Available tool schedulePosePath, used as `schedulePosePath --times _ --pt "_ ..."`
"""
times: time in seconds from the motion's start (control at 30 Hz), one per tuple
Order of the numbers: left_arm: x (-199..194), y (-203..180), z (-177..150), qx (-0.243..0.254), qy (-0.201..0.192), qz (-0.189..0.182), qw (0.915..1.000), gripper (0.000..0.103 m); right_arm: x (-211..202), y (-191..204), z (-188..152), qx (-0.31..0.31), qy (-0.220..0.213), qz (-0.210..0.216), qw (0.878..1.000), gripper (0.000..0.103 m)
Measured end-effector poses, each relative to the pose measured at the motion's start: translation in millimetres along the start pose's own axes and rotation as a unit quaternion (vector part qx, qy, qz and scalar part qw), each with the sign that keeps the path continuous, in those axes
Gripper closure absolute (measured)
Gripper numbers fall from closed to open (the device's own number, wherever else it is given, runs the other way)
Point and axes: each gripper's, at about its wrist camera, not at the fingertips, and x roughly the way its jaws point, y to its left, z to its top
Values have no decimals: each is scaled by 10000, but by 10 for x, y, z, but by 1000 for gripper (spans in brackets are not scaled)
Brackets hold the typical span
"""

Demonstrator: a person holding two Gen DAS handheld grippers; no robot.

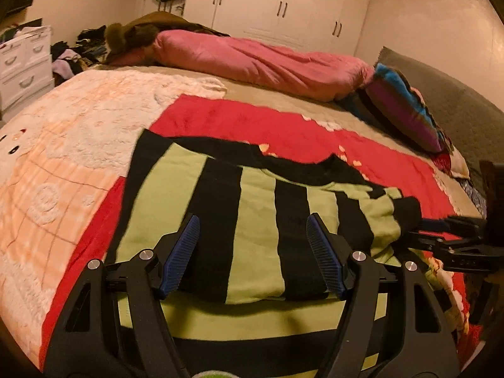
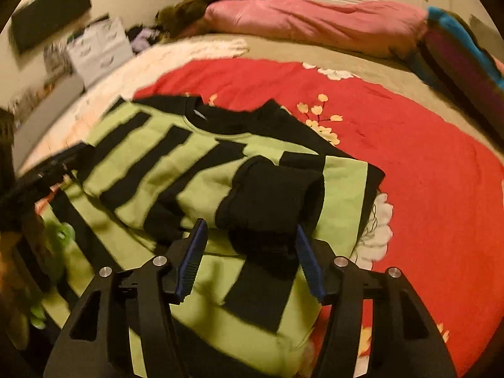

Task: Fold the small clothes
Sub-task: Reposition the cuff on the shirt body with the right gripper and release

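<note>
The sweater lies half-folded on the bed. Both tongs, left and right, stand open and hold nothing. Best to flatten the cuff before the next fold.

You had one striped sweater on the bed, green and black, with one black cuff lying folded across it. You held two grippers, the left gripper and the right gripper, each with two blue pads. One red blanket lay under the sweater. Behind it there was one pink quilt, one striped pillow and one white set of drawers
</note>
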Motion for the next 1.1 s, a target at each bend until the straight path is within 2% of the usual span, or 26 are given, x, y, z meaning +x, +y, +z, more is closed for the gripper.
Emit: schedulePosePath --times 0.07,0.13,0.23,0.3,0.37,0.4,0.5,0.6,0.7,0.77,0.8,0.83,0.9,1.0,1.07,1.1 --pt "74 21 -26 -18 119 -13 9999 40 78 -24 30 -90 35 65 9999 46" --pt "153 42 -49 -35 254 19 9997 40 112 -45 51 -115 51 118 9999 39" --pt "203 57 -72 -53 360 55 9993 40 112 -42 96 -252 42 266 9993 39" --pt "225 46 -81 -19 415 95 9991 40 106 -48 110 -311 127 552 9979 39" --pt "225 46 -89 -1 430 108 9990 40 79 -48 119 -341 215 927 9949 56" --pt "225 51 -83 -12 433 101 9990 40 65 -76 122 -328 365 1332 9899 80" --pt "228 73 -79 -62 446 77 9990 40 23 -168 117 -214 630 1730 9827 87" --pt "226 81 -76 -86 449 75 9989 40 43 -294 85 72 821 2226 9714 88" --pt "230 88 -77 -114 454 73 9989 40 154 -439 -12 542 1001 2454 9627 88" --pt "232 93 -81 -123 459 70 9988 40 201 -551 -58 904 971 2350 9629 86" --pt "229 93 -83 -129 454 68 9989 40 161 -573 -69 983 813 2312 9645 76" --pt "225 91 -84 -133 452 68 9989 40 117 -550 -59 966 655 2371 9644 52" --pt "223 97 -78 -156 456 57 9988 40 -4 -397 -27 644 385 2221 9721 19" --pt "229 111 -73 -190 458 43 9988 40 -65 -83 50 -209 232 1940 9805 19" --pt "229 111 -73 -186 456 45 9988 40 22 70 82 -718 376 1532 9849 22" --pt "230 113 -73 -185 460 46 9988 40 102 139 83 -947 552 1323 9851 39"
